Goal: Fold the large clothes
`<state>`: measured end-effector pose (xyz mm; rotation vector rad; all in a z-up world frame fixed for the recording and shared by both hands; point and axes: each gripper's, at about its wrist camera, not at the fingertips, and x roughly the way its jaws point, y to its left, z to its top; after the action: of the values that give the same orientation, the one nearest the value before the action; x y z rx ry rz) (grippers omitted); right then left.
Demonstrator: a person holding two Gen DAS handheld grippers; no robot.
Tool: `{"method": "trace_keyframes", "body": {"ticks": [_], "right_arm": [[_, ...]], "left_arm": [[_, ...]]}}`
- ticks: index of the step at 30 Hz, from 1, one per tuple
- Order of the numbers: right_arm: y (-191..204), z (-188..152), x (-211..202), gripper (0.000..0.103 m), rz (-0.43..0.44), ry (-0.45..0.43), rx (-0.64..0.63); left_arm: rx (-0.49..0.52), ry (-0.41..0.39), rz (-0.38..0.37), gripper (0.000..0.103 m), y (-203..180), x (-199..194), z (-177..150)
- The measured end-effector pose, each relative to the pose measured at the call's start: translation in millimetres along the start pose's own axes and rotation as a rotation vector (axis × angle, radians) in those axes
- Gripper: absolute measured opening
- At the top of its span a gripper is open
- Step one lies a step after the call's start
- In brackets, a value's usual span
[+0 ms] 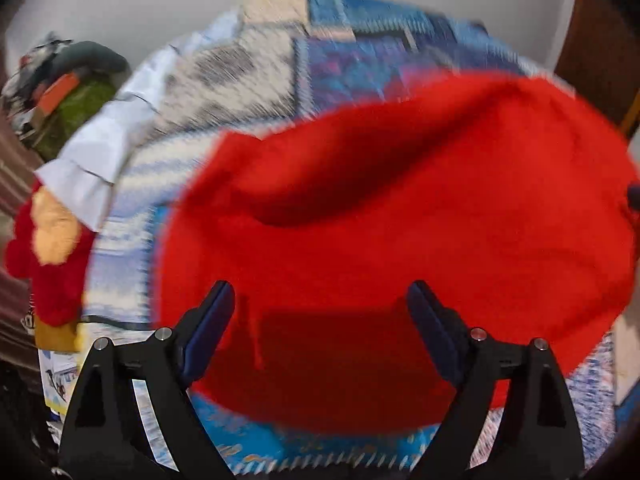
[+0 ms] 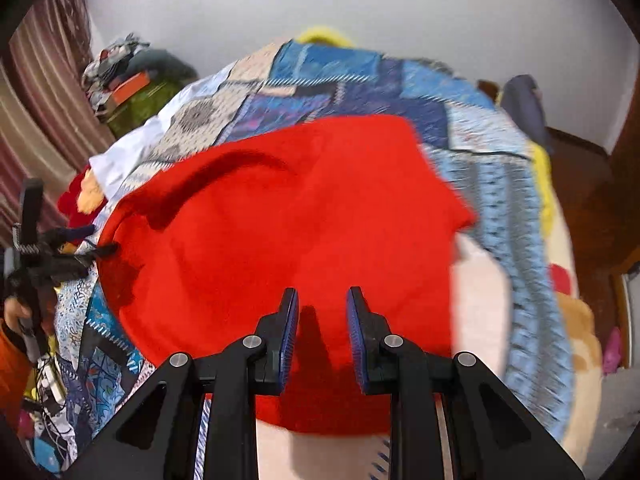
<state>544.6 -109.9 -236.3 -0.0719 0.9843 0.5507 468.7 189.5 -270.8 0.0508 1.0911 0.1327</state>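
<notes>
The red garment (image 1: 360,220) is spread on the patterned bedspread (image 1: 248,60), directly ahead of and below both grippers. Its long axis appears to run from one side of the bed to the other. The left gripper (image 1: 320,300) is held wide open and empty above the near hem; the right gripper (image 2: 322,304) is narrowly parted, also empty. Neither is clearly nearer. Only the right view shows the garment's far right corner (image 2: 460,208) and the bed's right edge; a white cloth (image 1: 92,160) lies at the left edge.

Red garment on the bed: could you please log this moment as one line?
red garment spread on patchwork bedspread | left gripper open above it | right gripper open
</notes>
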Motion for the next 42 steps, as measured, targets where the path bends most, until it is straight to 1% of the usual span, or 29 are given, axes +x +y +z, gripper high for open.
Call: {"method": "trace_keyframes", "body": {"ticks": [3,5,7,9,11,13,14,16,17,18,19,21,22,24,26,27,28,30,31,32,33,34,35,36,37,38,39,40,42], "right_arm": [[13,14,35,0.020,0.002,0.053,-0.059],[20,28,60,0.020,-0.048,0.084,-0.122],[22,41,77,0.020,-0.122,0.077,-0.175],[18,54,85,0.020,-0.163,0.059,-0.192],[8,64,86,0.020,-0.173,0.040,-0.185],[-3,76,83,0.020,-0.159,0.026,-0.149],[-8,80,80,0.020,-0.157,0.022,-0.134],[-15,88,72,0.020,-0.191,0.000,-0.094],[-17,90,65,0.020,-0.233,-0.025,-0.082],[-17,90,56,0.020,-0.264,-0.051,-0.079],[-15,89,48,0.020,-0.272,-0.068,-0.086],[-9,86,36,0.020,-0.238,-0.077,-0.101],[-1,83,29,0.020,-0.208,-0.084,-0.114],[14,76,22,0.020,-0.184,-0.087,-0.143],[34,65,20,0.020,-0.163,-0.082,-0.174],[43,59,22,0.020,-0.156,-0.075,-0.184],[53,52,26,0.020,-0.148,-0.060,-0.194],[66,40,38,0.020,-0.151,-0.029,-0.211],[72,32,50,0.020,-0.177,0.002,-0.225],[75,24,60,0.020,-0.217,0.032,-0.237],[76,18,74,0.020,-0.276,0.067,-0.248],[76,12,84,0.020,-0.319,0.079,-0.257],[75,9,86,0.022,-0.334,0.069,-0.262],[75,5,86,0.037,-0.359,0.045,-0.272],[75,3,84,0.051,-0.430,0.021,-0.289],[74,1,82,0.087,-0.488,0.005,-0.298],[70,0,80,0.099,-0.532,-0.019,-0.312],[63,-3,78,0.099,-0.518,-0.028,-0.315],[38,-7,75,0.099,-0.435,0.013,-0.244]], "left_arm": [[-0.026,0.023,0.006,0.088,-7,30,13],[-0.080,0.004,0.004,0.088,0,41,31],[-0.135,-0.023,0.016,0.088,15,47,52],[-0.160,-0.044,0.057,0.090,31,49,68],[-0.182,-0.047,0.153,0.090,53,53,83],[-0.220,-0.044,0.248,0.090,80,51,92],[-0.246,-0.046,0.278,0.090,92,47,93],[-0.322,-0.068,0.306,0.089,121,29,91],[-0.343,-0.082,0.306,0.089,129,21,89],[-0.355,-0.099,0.301,0.089,136,12,85],[-0.352,-0.120,0.283,0.089,139,0,79],[-0.317,-0.134,0.244,0.089,134,-13,72],[-0.275,-0.135,0.221,0.089,125,-20,66],[-0.205,-0.141,0.195,0.090,103,-29,57],[-0.109,-0.151,0.147,0.090,72,-37,46],[-0.088,-0.152,0.126,0.090,63,-39,46],[-0.062,-0.151,0.074,0.090,45,-40,38],[-0.054,-0.139,0.002,0.090,24,-37,29],[-0.057,-0.117,-0.044,0.090,10,-29,23],[-0.060,-0.098,-0.066,0.090,1,-21,19],[-0.065,-0.078,-0.076,0.090,-6,-13,16],[-0.072,-0.039,-0.073,0.090,-16,3,11],[-0.082,-0.010,-0.062,0.090,-22,14,7],[-0.093,0.008,-0.049,0.091,-26,25,2],[-0.097,0.004,-0.033,0.094,-29,33,-4],[-0.103,-0.026,-0.001,0.103,-32,36,-9],[-0.106,-0.064,0.047,0.103,-35,35,-14],[-0.098,-0.072,0.050,0.103,-36,35,-17],[-0.099,-0.068,0.042,0.103,-33,34,-18]]}}
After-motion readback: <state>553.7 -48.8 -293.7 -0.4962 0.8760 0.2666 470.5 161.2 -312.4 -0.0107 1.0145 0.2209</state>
